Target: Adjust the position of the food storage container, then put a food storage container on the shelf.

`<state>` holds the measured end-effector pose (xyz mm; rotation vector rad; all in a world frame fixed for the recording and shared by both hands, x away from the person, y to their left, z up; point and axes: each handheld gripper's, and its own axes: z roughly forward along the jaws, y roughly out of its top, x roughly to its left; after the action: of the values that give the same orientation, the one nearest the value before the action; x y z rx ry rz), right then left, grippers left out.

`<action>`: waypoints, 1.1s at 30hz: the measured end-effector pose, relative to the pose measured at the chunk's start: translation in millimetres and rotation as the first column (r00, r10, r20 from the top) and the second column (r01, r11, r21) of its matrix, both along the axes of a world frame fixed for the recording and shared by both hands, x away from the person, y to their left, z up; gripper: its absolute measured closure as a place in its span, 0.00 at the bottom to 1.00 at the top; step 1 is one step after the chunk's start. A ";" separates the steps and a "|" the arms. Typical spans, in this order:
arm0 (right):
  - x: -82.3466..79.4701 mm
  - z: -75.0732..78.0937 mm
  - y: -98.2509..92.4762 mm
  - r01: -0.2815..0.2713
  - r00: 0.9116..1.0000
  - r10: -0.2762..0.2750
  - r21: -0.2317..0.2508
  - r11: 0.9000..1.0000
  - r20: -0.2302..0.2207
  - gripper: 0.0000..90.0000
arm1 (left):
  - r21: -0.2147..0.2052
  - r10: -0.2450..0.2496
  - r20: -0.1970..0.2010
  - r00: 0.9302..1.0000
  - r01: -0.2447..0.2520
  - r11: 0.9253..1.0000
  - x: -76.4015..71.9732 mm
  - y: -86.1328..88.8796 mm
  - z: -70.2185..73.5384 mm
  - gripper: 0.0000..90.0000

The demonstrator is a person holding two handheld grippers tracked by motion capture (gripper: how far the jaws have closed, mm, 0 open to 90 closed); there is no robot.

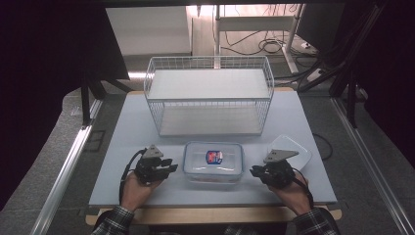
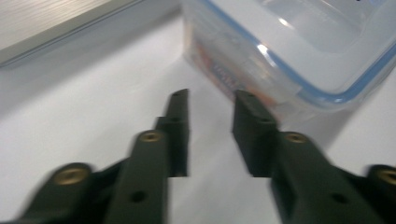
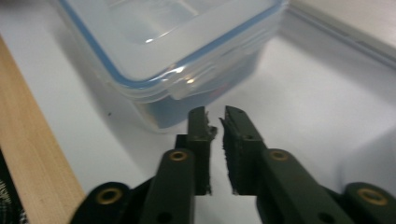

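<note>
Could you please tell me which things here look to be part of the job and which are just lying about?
Likely in the job:
clear plastic lidded container with blue seal
left tool, right tool, both aimed at it
white wire basket, perhaps

Lying about:
loose translucent lid
black cables on the floor

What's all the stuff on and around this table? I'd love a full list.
Wire basket: one, white, at the table's far middle, nothing inside.
Plastic container: one, clear with a blue-edged lid and a red-and-blue label, near middle, between the two grippers.
Loose lid: one, clear white, lying right of the container, behind the right gripper.
Table: one, pale blue-grey top with a wooden front edge.
Cables: several, black, on the floor beyond the table.
Left gripper: one, black, jaws apart, pointing at the container's left side.
Right gripper: one, black, jaws nearly closed, holding nothing, at the container's right.
Sleeves: two, plaid, bottom edge.
</note>
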<state>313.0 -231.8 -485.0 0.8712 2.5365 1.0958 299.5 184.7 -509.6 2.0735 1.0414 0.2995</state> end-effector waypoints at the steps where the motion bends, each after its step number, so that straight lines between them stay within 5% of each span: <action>1: -0.5 1.4 -2.0 0.005 1.000 -0.005 0.009 1.000 0.008 0.79 | -0.013 0.019 0.005 1.000 -0.019 1.000 -2.8 5.2 0.0 0.61; 6: -2.6 3.3 -6.3 0.031 0.998 -0.033 0.037 0.999 0.049 0.54 | -0.054 0.022 0.039 0.999 -0.020 0.998 -10.6 12.8 1.9 0.35; 10: -0.4 -0.2 -7.9 0.040 0.998 -0.043 0.057 0.998 0.051 0.34 | -0.041 0.005 0.051 0.999 -0.003 0.999 -17.6 13.2 -1.5 0.23; 15: 1.2 -1.1 -10.1 0.045 0.998 -0.049 0.094 0.995 0.044 0.23 | -0.038 0.006 0.048 0.999 -0.004 0.999 -19.3 13.2 -3.5 0.13; 21: 2.9 -3.7 -10.1 0.070 0.997 -0.074 0.126 0.990 0.030 0.15 | -0.036 0.000 0.041 0.999 0.002 0.999 -17.8 13.9 -5.3 0.06; 25: 2.7 -2.6 -9.1 0.067 0.997 -0.071 0.150 0.987 0.024 0.11 | 0.010 -0.021 0.060 0.998 0.020 1.000 -16.3 10.6 -8.4 0.05; 33: 3.7 3.3 -3.7 0.056 0.998 -0.060 0.150 0.987 0.021 0.07 | -0.064 -0.010 0.055 0.998 0.013 0.998 -9.2 11.4 -1.3 0.02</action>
<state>316.7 -235.5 -481.7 0.9559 2.4173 1.2836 290.2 196.1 -510.9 2.0024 0.9939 0.3111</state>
